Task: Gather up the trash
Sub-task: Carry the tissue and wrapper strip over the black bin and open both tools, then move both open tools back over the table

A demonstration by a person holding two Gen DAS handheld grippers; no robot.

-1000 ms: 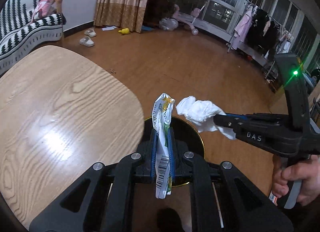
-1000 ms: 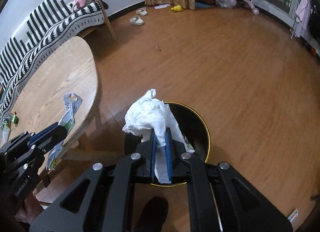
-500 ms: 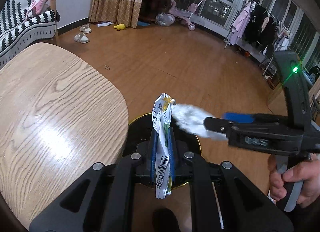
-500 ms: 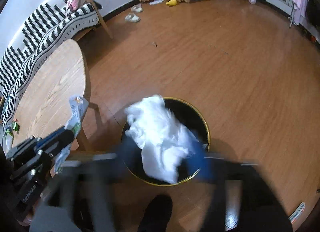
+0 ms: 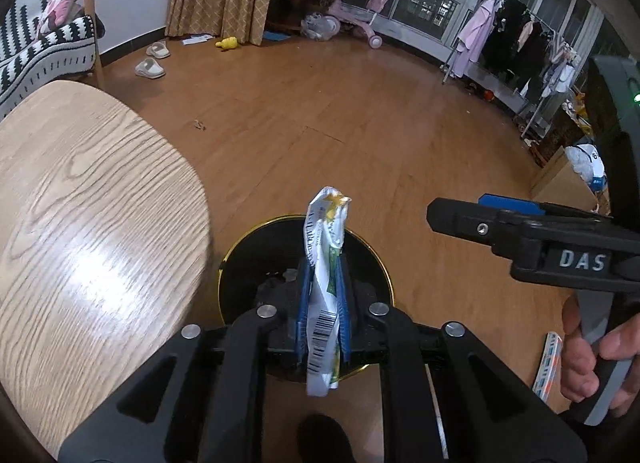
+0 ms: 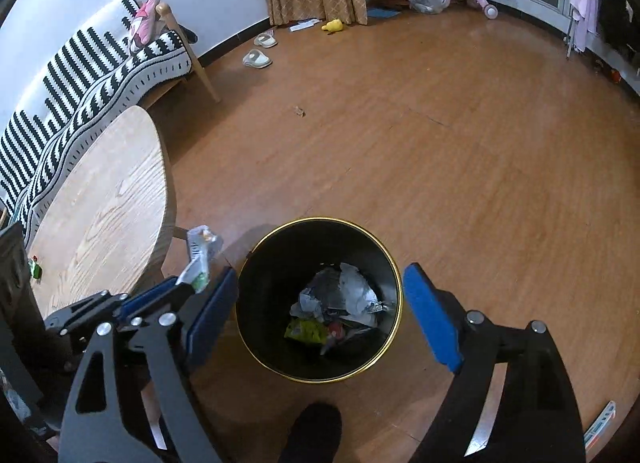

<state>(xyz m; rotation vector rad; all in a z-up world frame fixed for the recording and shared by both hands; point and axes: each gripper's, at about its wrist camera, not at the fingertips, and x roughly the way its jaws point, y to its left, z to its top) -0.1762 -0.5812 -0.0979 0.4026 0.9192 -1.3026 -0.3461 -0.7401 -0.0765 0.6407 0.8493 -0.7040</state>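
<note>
A white and green wrapper [image 5: 326,223] with a barcode stands upright between the blue pads of my left gripper [image 5: 323,268]. Those jaws are opening, with the wrapper still pinched between them. It hangs above the near left rim of a black bin with a gold rim [image 5: 236,247]. In the right wrist view, my right gripper [image 6: 320,275] stands wide open over the bin [image 6: 320,220] with nothing between its pads. A crumpled white tissue [image 6: 356,295] lies inside among other scraps. The wrapper [image 6: 200,255] and left gripper [image 6: 180,287] show at the bin's left.
A light wooden table [image 5: 80,223] stands just left of the bin, with a small green item [image 6: 36,269] on it. A striped sofa [image 6: 80,75] is beyond. A person's shoe [image 6: 316,435] is near the bin, and a packet [image 5: 550,363] lies on the floor at right.
My right gripper opened and the white tissue fell into the bin. My left gripper moved with the wrapper away from the table and over the bin.
</note>
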